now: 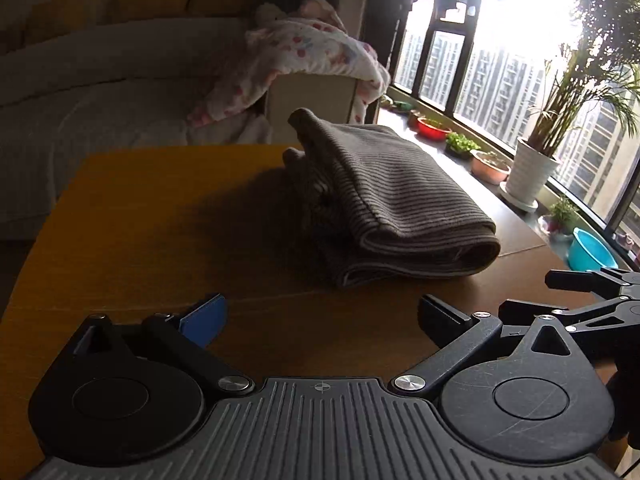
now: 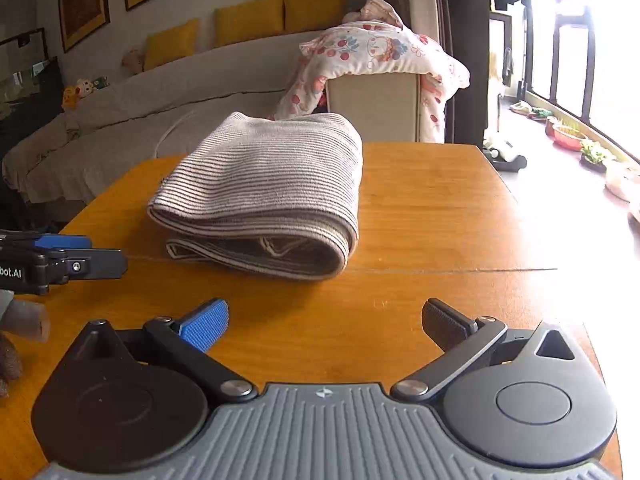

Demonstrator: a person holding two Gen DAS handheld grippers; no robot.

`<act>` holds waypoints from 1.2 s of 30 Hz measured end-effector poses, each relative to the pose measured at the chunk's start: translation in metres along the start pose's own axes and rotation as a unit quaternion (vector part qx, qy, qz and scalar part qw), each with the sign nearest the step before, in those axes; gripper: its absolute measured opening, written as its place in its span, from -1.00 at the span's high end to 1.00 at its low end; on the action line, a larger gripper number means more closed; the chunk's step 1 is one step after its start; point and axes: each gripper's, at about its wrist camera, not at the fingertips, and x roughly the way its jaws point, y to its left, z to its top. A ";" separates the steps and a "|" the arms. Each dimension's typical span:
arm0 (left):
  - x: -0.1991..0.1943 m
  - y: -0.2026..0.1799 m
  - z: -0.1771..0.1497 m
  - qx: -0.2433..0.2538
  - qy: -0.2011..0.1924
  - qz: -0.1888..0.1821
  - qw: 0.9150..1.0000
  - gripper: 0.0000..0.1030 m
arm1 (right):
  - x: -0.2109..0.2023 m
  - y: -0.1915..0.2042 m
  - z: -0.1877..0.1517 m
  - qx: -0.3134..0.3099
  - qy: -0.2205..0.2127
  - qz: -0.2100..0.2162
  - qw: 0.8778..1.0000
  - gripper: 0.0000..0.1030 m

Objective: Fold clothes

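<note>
A striped grey-beige garment (image 1: 384, 196) lies folded in a thick stack on the wooden table (image 1: 140, 220); it also shows in the right wrist view (image 2: 268, 184). My left gripper (image 1: 322, 316) is open and empty, a short way in front of the garment's near edge. My right gripper (image 2: 326, 320) is open and empty, also in front of the garment, on the table (image 2: 432, 216). Each gripper shows at the edge of the other's view: the right gripper (image 1: 560, 296) and the left gripper (image 2: 104, 256).
A sofa (image 2: 160, 92) with yellow cushions stands behind the table. A floral blanket (image 2: 380, 52) is draped over a box (image 2: 376, 108) beyond the table's far edge. Potted plants (image 1: 532, 168) and bowls line the window sill at the right.
</note>
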 end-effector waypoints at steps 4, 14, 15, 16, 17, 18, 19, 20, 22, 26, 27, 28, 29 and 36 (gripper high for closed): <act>0.000 -0.010 -0.027 -0.014 -0.007 0.027 0.999 -1.00 | 0.010 -0.001 -0.008 0.009 0.027 -0.057 0.998 -1.00; 0.005 -0.023 -0.031 0.026 0.014 0.097 0.995 -1.00 | 0.012 -0.004 -0.010 0.002 0.018 -0.050 0.999 -1.00; 0.005 -0.023 -0.031 0.026 0.014 0.098 0.995 -1.00 | 0.012 -0.003 -0.010 0.001 0.018 -0.049 0.999 -1.00; 0.005 -0.024 -0.031 0.026 0.015 0.098 0.995 -1.00 | 0.011 -0.004 -0.011 0.001 0.017 -0.048 0.999 -1.00; 0.005 -0.024 -0.031 0.026 0.015 0.099 0.995 -1.00 | 0.011 -0.004 -0.010 0.001 0.018 -0.047 0.999 -1.00; 0.006 -0.024 -0.030 0.025 0.014 0.100 0.995 -1.00 | 0.011 -0.003 -0.010 0.000 0.018 -0.047 0.999 -1.00; 0.006 -0.024 -0.030 0.023 0.014 0.102 0.994 -1.00 | 0.012 -0.003 -0.010 0.000 0.018 -0.048 0.999 -1.00; 0.007 -0.024 -0.029 0.021 0.014 0.104 0.994 -1.00 | 0.012 -0.003 -0.009 -0.001 0.019 -0.047 0.999 -1.00; 0.008 -0.024 -0.028 0.016 0.014 0.110 0.994 -1.00 | 0.013 -0.002 -0.008 -0.002 0.019 -0.047 0.999 -1.00; 0.009 -0.025 -0.026 0.007 0.013 0.120 0.993 -1.00 | 0.013 -0.002 -0.008 -0.002 0.019 -0.046 0.999 -1.00; 0.009 -0.025 -0.026 0.007 0.013 0.121 0.993 -1.00 | 0.014 -0.002 -0.007 -0.003 0.019 -0.045 0.999 -1.00; 0.009 -0.026 -0.026 0.007 0.012 0.121 0.993 -1.00 | 0.014 -0.002 -0.007 -0.003 0.019 -0.044 0.999 -1.00; 0.009 -0.025 -0.026 0.006 0.012 0.121 0.993 -1.00 | 0.015 -0.002 -0.006 -0.003 0.019 -0.044 0.999 -1.00; 0.008 -0.024 -0.025 0.008 0.015 0.118 0.993 -1.00 | 0.021 0.001 -0.002 -0.007 0.020 -0.040 0.999 -1.00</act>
